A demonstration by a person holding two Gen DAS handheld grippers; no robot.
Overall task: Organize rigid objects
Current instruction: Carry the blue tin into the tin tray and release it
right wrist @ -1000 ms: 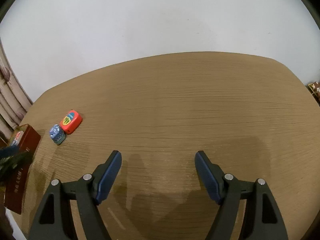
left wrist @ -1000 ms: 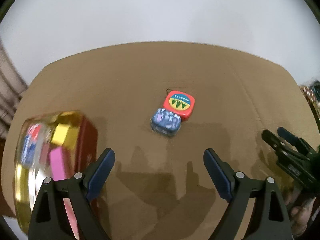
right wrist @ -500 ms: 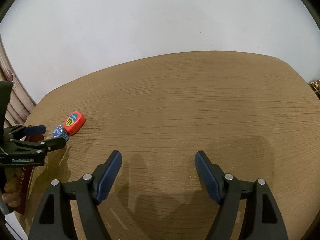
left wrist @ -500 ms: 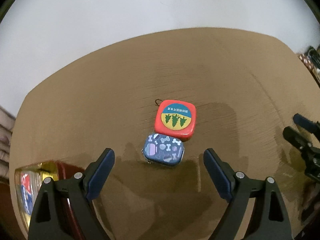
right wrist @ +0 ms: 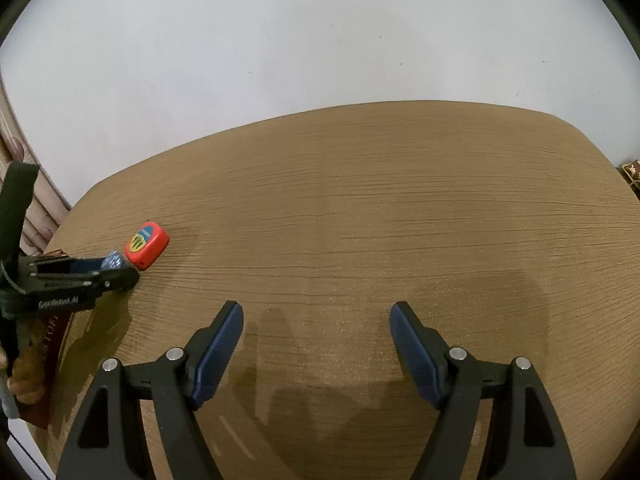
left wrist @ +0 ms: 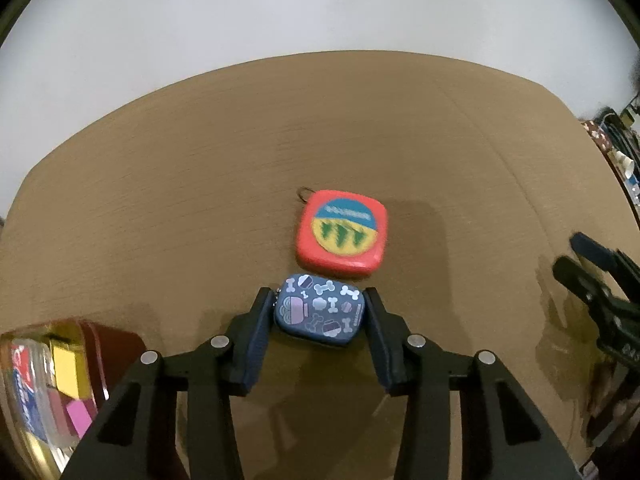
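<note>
the left gripper (left wrist: 320, 312) is closing, pads against the blue case (left wrist: 319, 315); red case (left wrist: 341, 235) just beyond; right gripper (right wrist: 316, 346) gapes empty.

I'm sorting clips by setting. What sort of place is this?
Probably a room in a home: a wooden table against a plain white wall, a patterned curtain at the left edge, and small cases beside a tin.
</note>
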